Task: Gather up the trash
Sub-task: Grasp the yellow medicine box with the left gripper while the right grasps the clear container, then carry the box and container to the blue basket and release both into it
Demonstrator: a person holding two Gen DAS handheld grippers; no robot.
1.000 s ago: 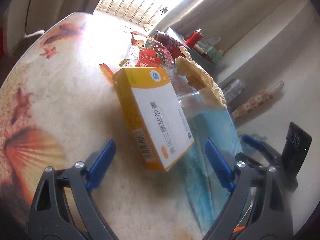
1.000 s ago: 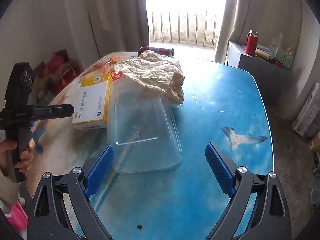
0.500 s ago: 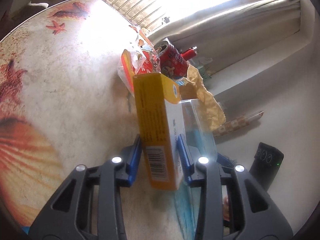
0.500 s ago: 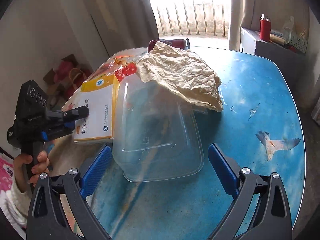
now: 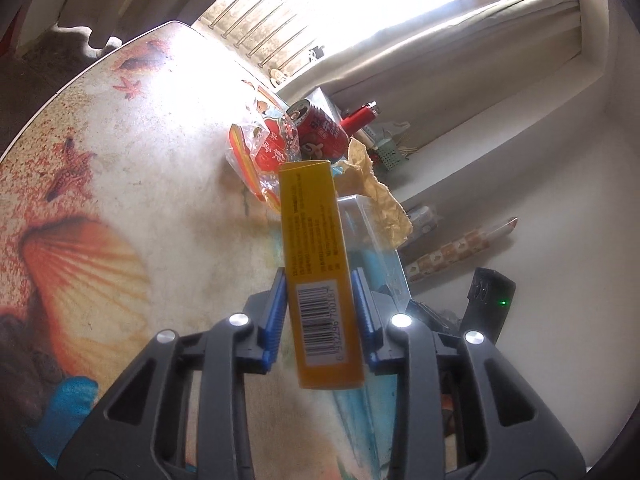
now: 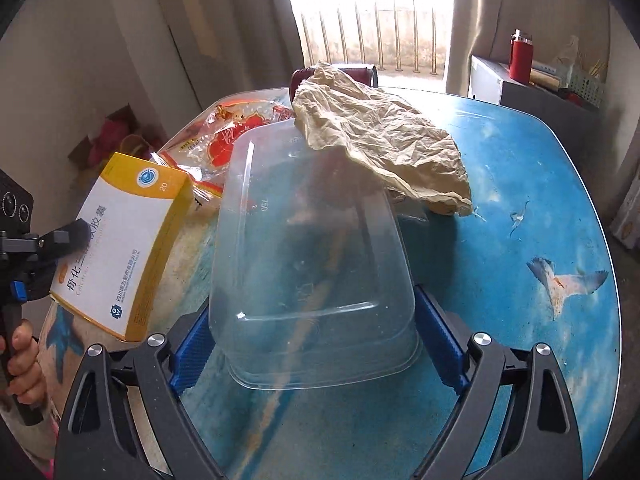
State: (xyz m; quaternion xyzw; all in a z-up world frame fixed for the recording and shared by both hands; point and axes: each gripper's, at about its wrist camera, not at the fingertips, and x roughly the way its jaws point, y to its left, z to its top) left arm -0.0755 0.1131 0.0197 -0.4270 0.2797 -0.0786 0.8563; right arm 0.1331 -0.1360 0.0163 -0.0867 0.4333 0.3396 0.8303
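The left gripper (image 5: 320, 316), jaws closing, clamps the yellow-and-white cardboard medicine box (image 5: 320, 276) on edge, long axis pointing away; the right gripper (image 6: 316, 344), jaws closing, straddles the clear plastic container (image 6: 308, 248).

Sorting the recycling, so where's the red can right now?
The red can lies on its side at the table's far end in the left wrist view, beside the snack wrapper and behind the crumpled paper.

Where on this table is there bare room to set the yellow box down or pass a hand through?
Free: the blue stretch of table right of the crumpled paper, around the printed seagull, and the pale shell-print side left of the yellow box. Crowded: the middle, where the clear container, paper, snack wrapper and red can bunch together.
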